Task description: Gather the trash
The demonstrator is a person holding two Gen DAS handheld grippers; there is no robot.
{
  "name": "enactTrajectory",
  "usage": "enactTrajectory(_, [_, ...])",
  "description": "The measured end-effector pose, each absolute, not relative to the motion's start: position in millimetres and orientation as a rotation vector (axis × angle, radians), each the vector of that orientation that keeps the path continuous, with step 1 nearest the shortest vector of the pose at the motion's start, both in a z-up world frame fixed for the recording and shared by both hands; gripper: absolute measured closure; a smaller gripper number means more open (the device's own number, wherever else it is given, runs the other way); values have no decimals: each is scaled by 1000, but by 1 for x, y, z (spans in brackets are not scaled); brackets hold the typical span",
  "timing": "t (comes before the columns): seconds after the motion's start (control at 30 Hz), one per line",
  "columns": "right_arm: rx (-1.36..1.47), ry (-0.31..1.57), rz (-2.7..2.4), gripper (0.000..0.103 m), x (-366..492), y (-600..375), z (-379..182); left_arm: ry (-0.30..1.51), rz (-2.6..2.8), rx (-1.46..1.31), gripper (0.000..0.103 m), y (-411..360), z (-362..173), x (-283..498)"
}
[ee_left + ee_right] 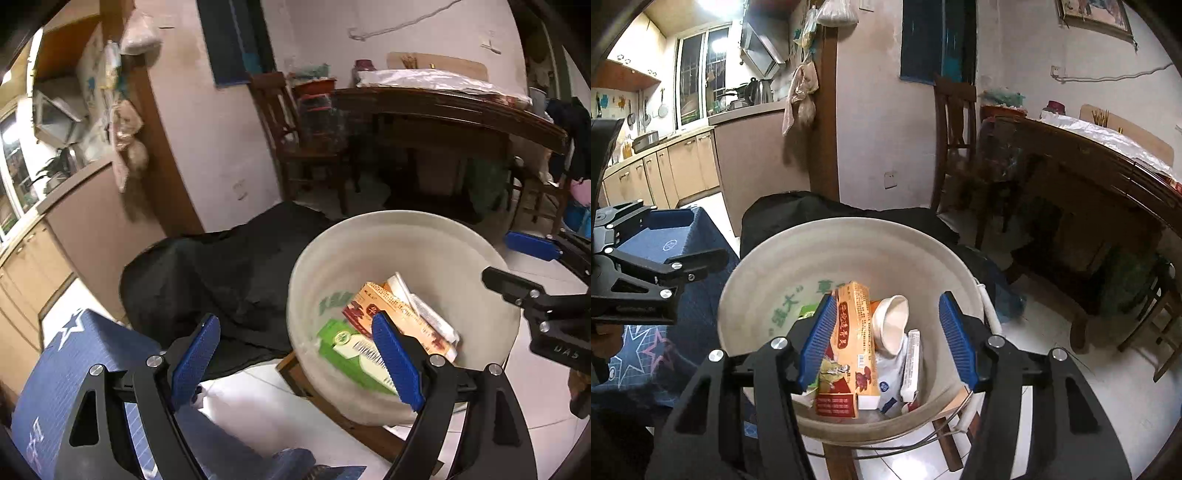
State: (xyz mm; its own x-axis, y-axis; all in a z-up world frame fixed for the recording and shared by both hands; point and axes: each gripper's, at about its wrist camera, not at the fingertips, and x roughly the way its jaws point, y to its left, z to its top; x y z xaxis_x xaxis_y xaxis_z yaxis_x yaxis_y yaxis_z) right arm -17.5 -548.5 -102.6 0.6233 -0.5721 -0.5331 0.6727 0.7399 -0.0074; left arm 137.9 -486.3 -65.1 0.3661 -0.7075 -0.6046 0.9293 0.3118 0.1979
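Both your grippers are released and grasp nothing: the right gripper (886, 339) hangs over the white bucket (849, 236), with an orange carton (849, 350) below its fingers; the left gripper (295, 358) is at the bucket's rim.

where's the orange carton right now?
In the white bucket, leaning upright: the orange carton sits centre in the right wrist view, with the green carton to its left and the white cup to its right.

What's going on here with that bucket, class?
A person holds a claw in each hand over a white bucket and is collecting trash. Inside lie an orange carton, a green carton, a small white cup and white wrappers. The right claw and the left claw are both open, gripping nothing.
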Motion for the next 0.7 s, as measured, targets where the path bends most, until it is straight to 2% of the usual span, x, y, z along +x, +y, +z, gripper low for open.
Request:
enactTrajectory(0.07, [226, 517, -718, 47, -21, -540, -99, 430, -1121, 571, 18, -472, -59, 138])
enactTrajectory(0.17, [275, 472, -743, 31, -31, -518, -91, 398, -1103, 567, 18, -447, -54, 132])
enactTrajectory(0.33, [281, 420, -806, 5, -43, -467, -68, 336, -1146, 509, 8, -390, -40, 118])
enactTrajectory(0.5, [172, 433, -937, 6, -64, -404, -49, 338, -1224, 439, 5, -335, -31, 99])
enactTrajectory(0.7, [99, 548, -1173, 5, -100, -351, -62, 307, -1310, 412, 5, -275, -28, 60])
